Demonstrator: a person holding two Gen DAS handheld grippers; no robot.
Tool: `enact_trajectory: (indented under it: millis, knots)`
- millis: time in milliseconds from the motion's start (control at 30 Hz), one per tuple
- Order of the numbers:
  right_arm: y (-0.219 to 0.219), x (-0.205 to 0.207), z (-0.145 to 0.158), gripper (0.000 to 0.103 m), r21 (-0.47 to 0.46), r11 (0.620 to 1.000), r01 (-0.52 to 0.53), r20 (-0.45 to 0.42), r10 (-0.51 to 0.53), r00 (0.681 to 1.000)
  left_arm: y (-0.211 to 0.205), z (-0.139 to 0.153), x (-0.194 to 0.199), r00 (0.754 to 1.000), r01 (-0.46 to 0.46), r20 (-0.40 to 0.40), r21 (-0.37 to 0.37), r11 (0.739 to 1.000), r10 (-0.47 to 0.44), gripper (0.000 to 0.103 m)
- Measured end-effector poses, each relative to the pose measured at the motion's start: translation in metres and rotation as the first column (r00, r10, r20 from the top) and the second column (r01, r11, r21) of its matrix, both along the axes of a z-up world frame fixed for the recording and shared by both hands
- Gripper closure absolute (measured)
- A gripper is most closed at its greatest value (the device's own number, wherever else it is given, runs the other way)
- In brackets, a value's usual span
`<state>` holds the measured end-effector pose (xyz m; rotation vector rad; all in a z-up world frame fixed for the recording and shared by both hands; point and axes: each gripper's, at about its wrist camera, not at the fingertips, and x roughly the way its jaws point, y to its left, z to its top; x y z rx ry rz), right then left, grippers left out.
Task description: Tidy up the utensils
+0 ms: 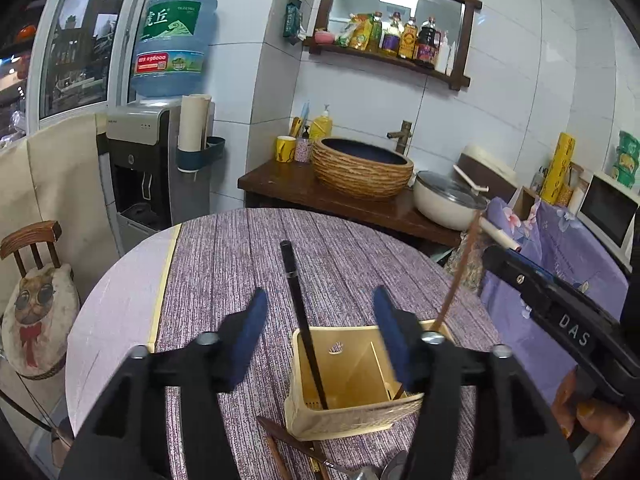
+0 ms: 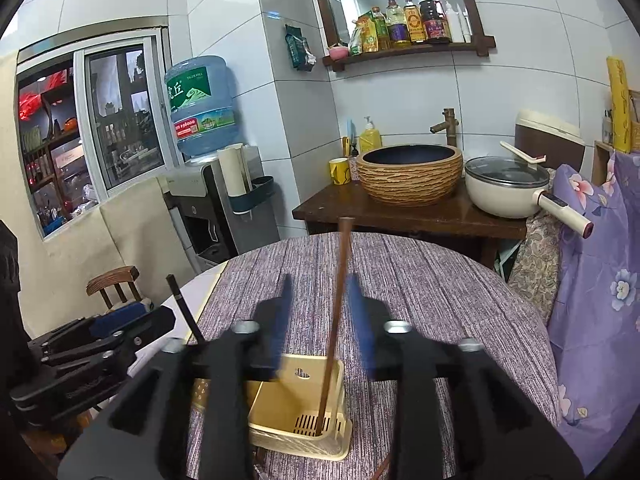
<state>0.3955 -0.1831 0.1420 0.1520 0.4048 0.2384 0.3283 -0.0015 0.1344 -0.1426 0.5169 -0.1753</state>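
A cream plastic utensil holder stands on the round table with the purple striped cloth. A black chopstick leans in its left compartment and a brown chopstick in its right one. My left gripper is open and empty above the holder. In the right wrist view my right gripper is open above the holder, its fingers on either side of the brown chopstick without touching it. The black chopstick shows at left.
More chopsticks and spoons lie on the cloth in front of the holder. Behind the table stands a dark wooden counter with a woven basin and a white pot. A water dispenser stands at left, a purple floral cloth at right.
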Motion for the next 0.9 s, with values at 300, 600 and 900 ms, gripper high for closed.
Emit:
enact_trajectory:
  millis: [300,600,900]
  knots:
    - [-0.016,-0.04,-0.022,0.049,-0.03,0.999,0.02,-0.012,-0.021,1.0,0.019,-0.033,-0.042,0.999,-0.022,-0.022,0.029,0.999,0.023,0.019]
    - [-0.027,-0.061,-0.119,0.049,-0.101,0.995,0.026,-0.273,-0.053,0.961,0.033,-0.118,-0.061,0.974,-0.056,-0.212,0.107,0.993,0.078,0.036]
    - [-0.026,-0.075,-0.181,0.058,-0.075,0.997,0.034,-0.425,-0.063,0.903,0.034,-0.169,-0.073,0.937,-0.042,-0.342,0.087,0.995,0.069,0.055]
